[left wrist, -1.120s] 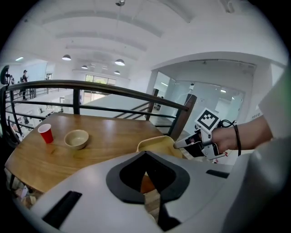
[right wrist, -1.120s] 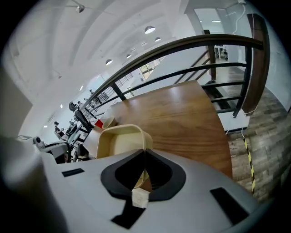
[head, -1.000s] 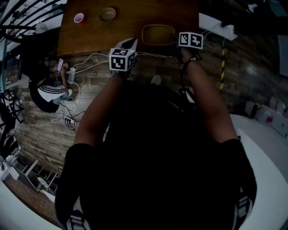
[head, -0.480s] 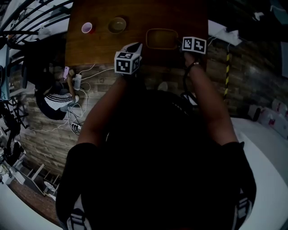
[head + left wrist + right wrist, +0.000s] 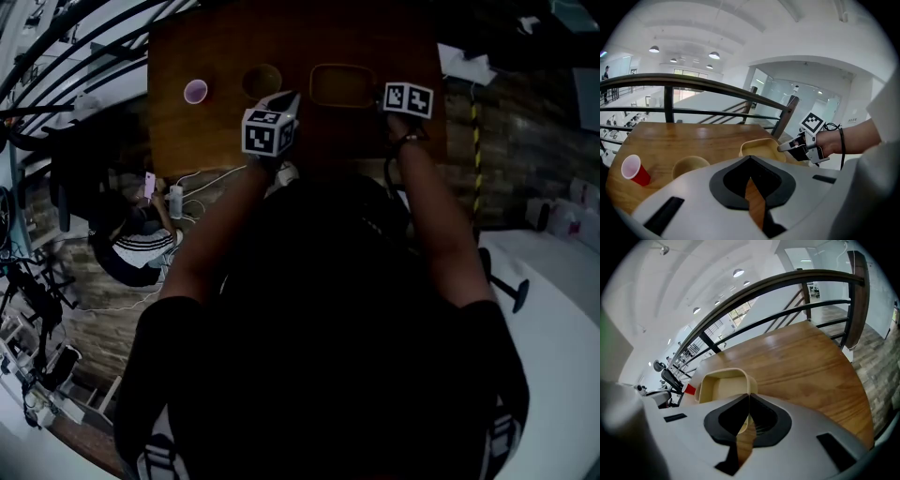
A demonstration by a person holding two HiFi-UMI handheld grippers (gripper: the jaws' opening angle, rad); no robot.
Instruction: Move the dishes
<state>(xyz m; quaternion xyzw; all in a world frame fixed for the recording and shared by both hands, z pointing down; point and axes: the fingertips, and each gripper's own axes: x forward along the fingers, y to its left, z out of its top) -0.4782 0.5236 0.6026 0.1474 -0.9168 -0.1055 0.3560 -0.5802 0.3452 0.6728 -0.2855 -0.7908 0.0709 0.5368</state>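
Rectangular dish [image 5: 339, 84] sits mid-table [image 5: 811, 362]. Right gripper [image 5: 749, 397], jaws pressed together, noses its right rim, likely lining up a grab. Left gripper [image 5: 750, 158] clenched empty, hovering near the bowl [image 5: 690, 165].

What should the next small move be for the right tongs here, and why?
Probably open the right tongs and ease them forward over the rim of the cream rectangular dish. Their jaws look closed, with the tips right at that rim and nothing between them, so the dish cannot be lifted as things stand. The left tongs are shut and empty too.
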